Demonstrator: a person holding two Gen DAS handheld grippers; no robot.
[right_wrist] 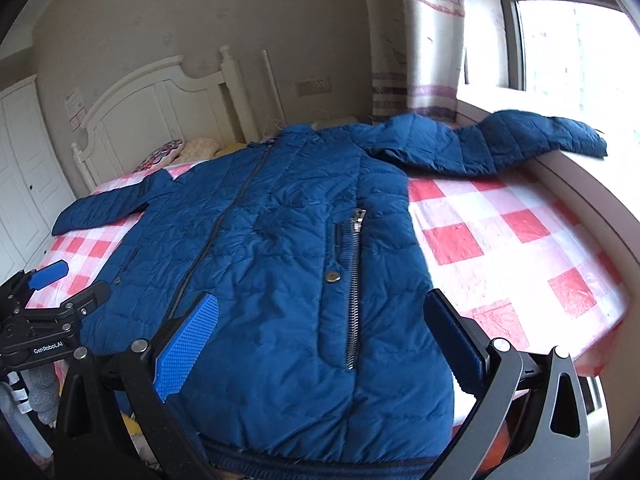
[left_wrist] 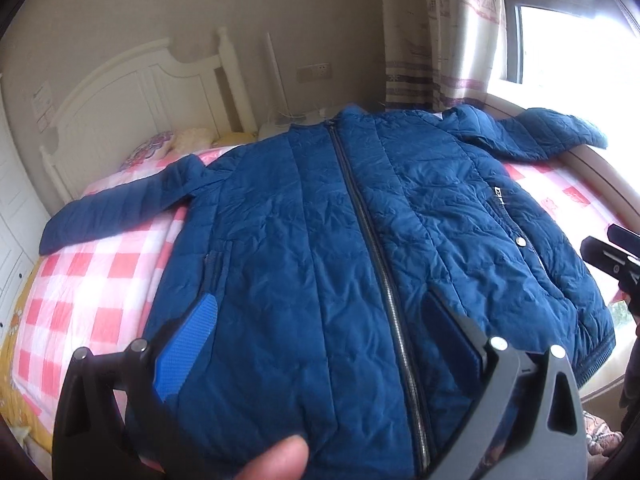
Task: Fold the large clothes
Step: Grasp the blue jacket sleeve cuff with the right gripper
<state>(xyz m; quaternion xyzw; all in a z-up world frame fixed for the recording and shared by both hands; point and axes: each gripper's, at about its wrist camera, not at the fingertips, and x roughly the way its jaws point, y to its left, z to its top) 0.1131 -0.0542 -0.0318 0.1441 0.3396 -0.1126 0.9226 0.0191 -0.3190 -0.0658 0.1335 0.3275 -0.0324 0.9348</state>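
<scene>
A dark blue quilted jacket (left_wrist: 320, 220) (right_wrist: 280, 240) lies face up on the bed, zipped, with both sleeves spread out. Its left sleeve (left_wrist: 120, 208) rests on the bedspread; its right sleeve (right_wrist: 520, 140) reaches onto the window sill. My left gripper (left_wrist: 320, 336) hovers open above the jacket's lower front, on either side of the main zip (left_wrist: 376, 248). My right gripper (right_wrist: 320, 332) stands open over the hem near the pocket zip (right_wrist: 354, 288). Neither holds cloth. A fingertip (left_wrist: 276, 460) shows at the bottom of the left wrist view. The left gripper (right_wrist: 60, 292) also appears at the left of the right wrist view, the right gripper (left_wrist: 612, 256) at the right edge of the left wrist view.
The bed has a pink and white checked cover (right_wrist: 500, 240) and a white headboard (left_wrist: 132, 100). Pillows (left_wrist: 172, 144) lie at its head. A curtain (left_wrist: 440, 32) and window (right_wrist: 560, 48) are on the right, a white wardrobe (right_wrist: 20, 168) on the left.
</scene>
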